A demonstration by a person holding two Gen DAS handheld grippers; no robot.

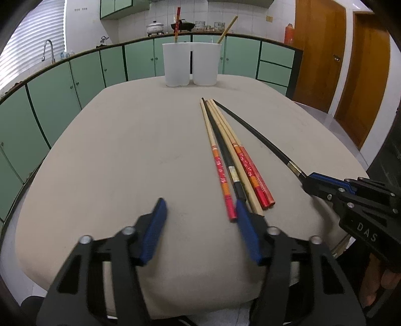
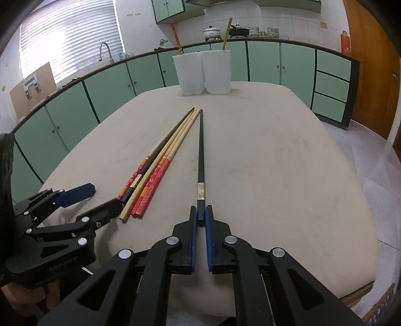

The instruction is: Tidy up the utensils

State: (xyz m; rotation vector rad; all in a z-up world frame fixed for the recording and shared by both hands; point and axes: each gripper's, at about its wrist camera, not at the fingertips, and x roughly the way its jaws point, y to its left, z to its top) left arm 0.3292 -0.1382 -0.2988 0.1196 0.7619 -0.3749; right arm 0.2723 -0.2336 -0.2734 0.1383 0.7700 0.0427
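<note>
Several chopsticks [image 1: 233, 160] lie bundled on the beige table [image 1: 112, 163]: red-patterned, plain wooden and one black. They also show in the right wrist view [image 2: 155, 173]. My right gripper [image 2: 201, 215] is shut on the handle end of a separate black chopstick [image 2: 200, 150], which lies along the table; it also shows in the left wrist view [image 1: 255, 135]. My left gripper [image 1: 200, 208] is open and empty, its right finger next to the bundle's near ends. Two white cups [image 1: 190, 64] stand at the far edge, the left holding a red chopstick [image 1: 177, 22], the right a wooden one [image 1: 228, 28].
Green kitchen cabinets [image 1: 75, 80] curve behind the table, with a sink tap [image 1: 48, 50] at left and wooden doors [image 1: 318, 55] at right. The table's near edge [image 2: 351, 286] drops off close to both grippers.
</note>
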